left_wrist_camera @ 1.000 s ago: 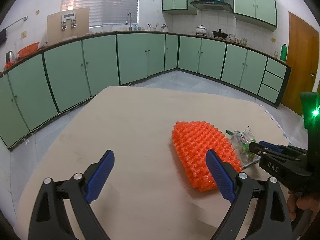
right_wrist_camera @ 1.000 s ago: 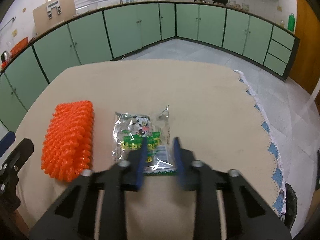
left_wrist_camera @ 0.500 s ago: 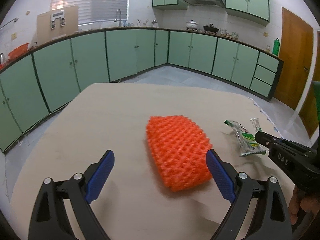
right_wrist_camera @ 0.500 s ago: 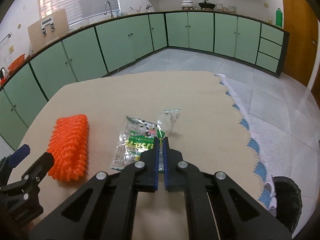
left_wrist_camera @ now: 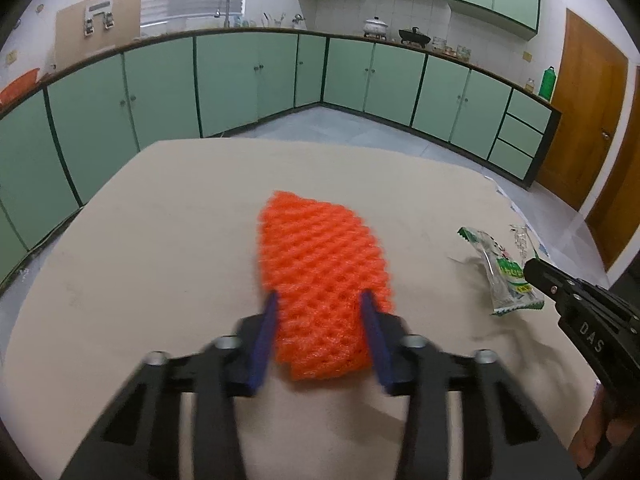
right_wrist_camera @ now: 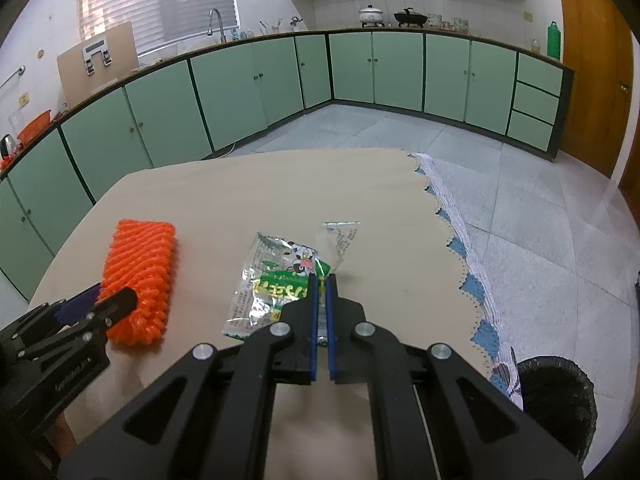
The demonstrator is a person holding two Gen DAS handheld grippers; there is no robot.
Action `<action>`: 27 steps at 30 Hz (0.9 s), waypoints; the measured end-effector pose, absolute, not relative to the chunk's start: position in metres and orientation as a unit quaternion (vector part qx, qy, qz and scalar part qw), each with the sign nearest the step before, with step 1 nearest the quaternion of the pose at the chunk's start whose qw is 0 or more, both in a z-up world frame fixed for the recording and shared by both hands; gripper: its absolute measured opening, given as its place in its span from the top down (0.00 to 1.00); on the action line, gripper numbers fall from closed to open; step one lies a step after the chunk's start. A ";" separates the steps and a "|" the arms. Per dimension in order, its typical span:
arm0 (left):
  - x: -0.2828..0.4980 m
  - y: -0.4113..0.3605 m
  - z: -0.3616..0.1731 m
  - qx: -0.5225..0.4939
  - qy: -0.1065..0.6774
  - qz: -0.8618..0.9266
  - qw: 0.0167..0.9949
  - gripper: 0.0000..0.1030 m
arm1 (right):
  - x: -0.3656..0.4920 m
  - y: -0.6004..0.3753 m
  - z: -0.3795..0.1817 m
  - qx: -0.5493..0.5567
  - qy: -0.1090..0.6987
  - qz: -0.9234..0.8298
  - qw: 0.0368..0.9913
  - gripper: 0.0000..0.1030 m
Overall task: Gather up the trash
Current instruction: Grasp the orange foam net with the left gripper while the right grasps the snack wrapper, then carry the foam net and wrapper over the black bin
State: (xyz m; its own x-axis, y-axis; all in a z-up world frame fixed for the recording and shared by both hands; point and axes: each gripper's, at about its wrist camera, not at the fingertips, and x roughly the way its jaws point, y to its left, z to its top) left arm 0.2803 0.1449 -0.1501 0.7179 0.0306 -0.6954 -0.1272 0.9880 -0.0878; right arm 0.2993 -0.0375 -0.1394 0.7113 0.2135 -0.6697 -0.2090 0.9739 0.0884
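Note:
An orange foam net sleeve (left_wrist_camera: 320, 264) lies on the beige table (left_wrist_camera: 160, 240). My left gripper (left_wrist_camera: 322, 300) has its blue fingers closed against the near end of the sleeve, one on each side. A clear and green snack wrapper (right_wrist_camera: 276, 280) lies to the right of the sleeve (right_wrist_camera: 140, 276). My right gripper (right_wrist_camera: 320, 280) is shut on the wrapper's near right edge. The wrapper (left_wrist_camera: 504, 268) and the right gripper's tip also show at the right of the left wrist view. The left gripper shows at the lower left of the right wrist view.
A black-lined trash bin (right_wrist_camera: 556, 396) stands on the floor beside the table's right edge. A scalloped cloth edge (right_wrist_camera: 460, 248) hangs along that side. Green kitchen cabinets (left_wrist_camera: 240, 80) line the far walls, and a wooden door (left_wrist_camera: 588, 120) stands at the right.
My left gripper moved over the orange sleeve and closed from wide open onto its near end. My right gripper closed on the wrapper, which has lifted slightly at its near edge.

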 end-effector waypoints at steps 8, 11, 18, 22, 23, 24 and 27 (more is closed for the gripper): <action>0.270 0.142 -0.141 -0.065 0.352 0.050 0.932 0.90 | 0.289 -0.044 -0.134 0.008 0.352 0.115 0.929 0.97; 0.263 0.141 -0.132 -0.068 0.338 0.050 0.937 0.91 | 0.286 -0.048 -0.129 0.012 0.346 0.114 0.931 0.97; 0.250 0.138 -0.108 -0.067 0.313 0.042 0.946 0.91 | 0.273 -0.057 -0.110 0.015 0.331 0.111 0.937 0.97; 0.241 0.133 -0.094 -0.070 0.300 0.033 0.951 0.91 | 0.260 -0.065 -0.098 0.017 0.319 0.109 0.941 0.97; 0.237 0.129 -0.090 -0.069 0.296 0.028 0.952 0.91 | 0.256 -0.067 -0.095 0.017 0.316 0.109 0.942 0.97; 0.232 0.127 -0.088 -0.068 0.294 0.025 0.953 0.91 | 0.253 -0.069 -0.092 0.016 0.314 0.108 0.943 0.97; 0.223 0.116 -0.077 -0.061 0.286 0.013 0.956 0.91 | 0.241 -0.080 -0.083 0.016 0.305 0.105 0.946 0.97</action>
State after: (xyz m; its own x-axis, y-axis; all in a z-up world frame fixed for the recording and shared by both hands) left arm 0.2233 0.1159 -0.0771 0.8364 -0.0092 -0.5480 -0.0603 0.9922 -0.1087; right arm 0.2408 -0.0801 -0.0828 0.7922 0.2092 -0.5733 -0.1896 0.9773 0.0946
